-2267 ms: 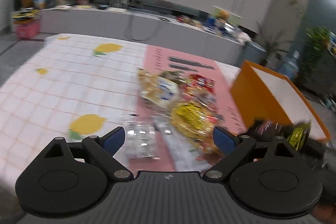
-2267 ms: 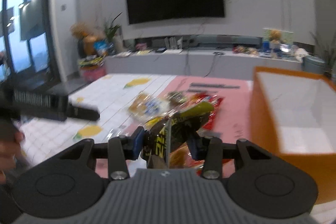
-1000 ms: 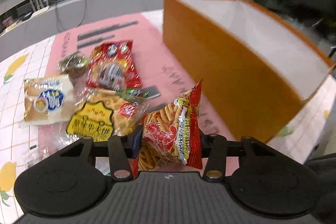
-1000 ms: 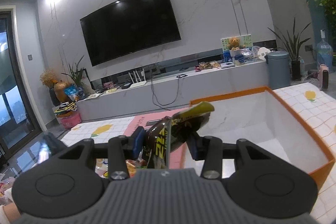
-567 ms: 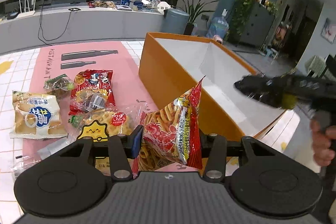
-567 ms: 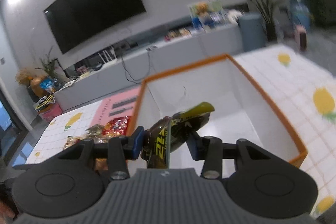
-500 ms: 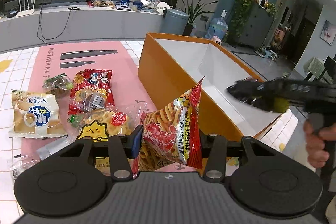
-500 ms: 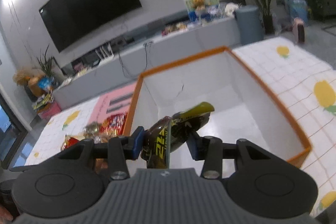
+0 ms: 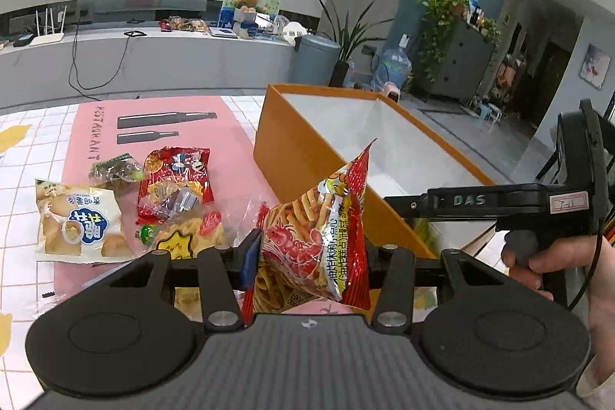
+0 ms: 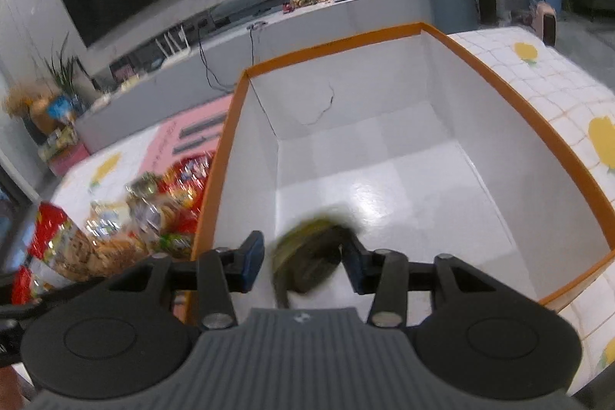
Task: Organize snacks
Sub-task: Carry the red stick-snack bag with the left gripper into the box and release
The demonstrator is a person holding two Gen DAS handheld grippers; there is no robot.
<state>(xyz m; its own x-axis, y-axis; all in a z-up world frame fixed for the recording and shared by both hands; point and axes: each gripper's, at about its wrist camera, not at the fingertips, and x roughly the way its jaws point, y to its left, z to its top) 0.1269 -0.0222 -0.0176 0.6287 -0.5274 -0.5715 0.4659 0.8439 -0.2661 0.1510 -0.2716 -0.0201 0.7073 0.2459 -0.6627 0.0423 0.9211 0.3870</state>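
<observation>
My left gripper (image 9: pixel 307 256) is shut on a red shrimp-chip bag (image 9: pixel 319 237) and holds it above the table, left of the orange box (image 9: pixel 303 156). My right gripper (image 10: pixel 303 262) is open over the box's near end. A dark green and yellow snack bag (image 10: pixel 311 256) is blurred between its fingers, loose from the left pad and dropping toward the white box floor (image 10: pixel 384 187). The right gripper's body (image 9: pixel 499 206) shows in the left wrist view, over the box's near rim.
Several snack packs lie on the pink mat (image 9: pixel 100 125): a white bun pack (image 9: pixel 77 221), a red candy bag (image 9: pixel 175 183), a small green pack (image 9: pixel 115 171) and a clear yellow pack (image 9: pixel 188 233). The tablecloth (image 10: pixel 538 72) has lemon prints.
My right gripper has opened and the dark green snack bag has slipped down from its fingers over the box. My left gripper still holds the red bag, almost unmoved.
</observation>
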